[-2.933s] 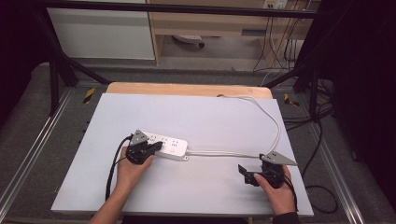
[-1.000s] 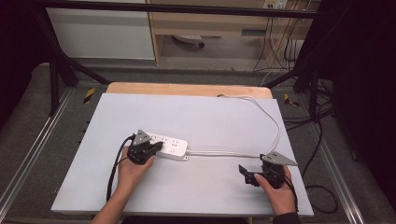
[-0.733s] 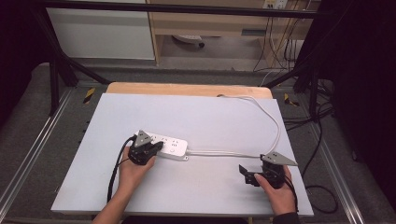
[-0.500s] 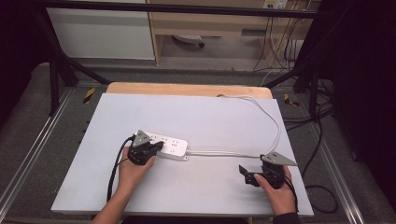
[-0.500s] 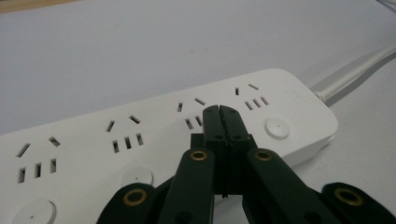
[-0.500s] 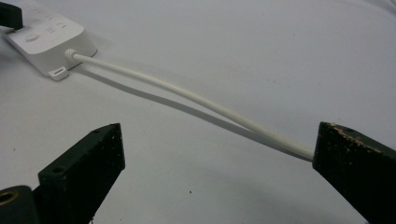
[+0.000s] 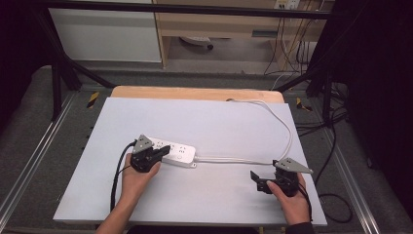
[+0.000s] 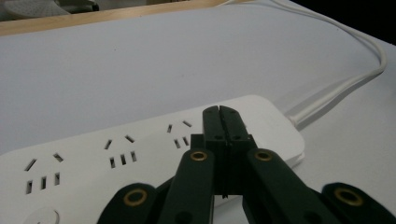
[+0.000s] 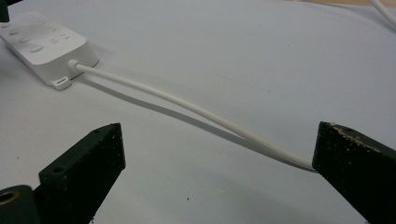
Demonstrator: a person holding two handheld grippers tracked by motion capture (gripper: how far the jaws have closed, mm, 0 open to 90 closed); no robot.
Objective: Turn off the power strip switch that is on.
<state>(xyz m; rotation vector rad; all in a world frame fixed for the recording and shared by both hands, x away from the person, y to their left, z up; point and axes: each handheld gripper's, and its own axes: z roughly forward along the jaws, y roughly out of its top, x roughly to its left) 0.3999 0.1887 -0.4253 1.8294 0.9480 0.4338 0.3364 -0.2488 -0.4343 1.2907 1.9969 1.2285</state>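
My right tongs [image 7: 260, 181] sit nearest me, at about five o'clock on the white table [image 7: 219, 122], jaws spread wide and empty. In the right gripper view the white cord [image 9: 196, 112] runs across the gap between them and passes just under the far jaw; I can't tell whether it touches. I'd leave this hand alone, or, if the strip starts to slide, lower it to pin the cord flat.

My left tongs [image 8: 219, 126] are at about eight o'clock, jaws pressed together with nothing between them, the joined tips over the top face of the power strip [image 7: 173, 152]. The strip lies flat left of the table's middle, its cord leaving toward three o'clock and then curving off to one o'clock. The step looks like a press or a nudge with closed tips. To do it well I'd come straight down, stay clear of the socket holes [image 8: 121, 158], and push gently so the strip doesn't skate or tip.
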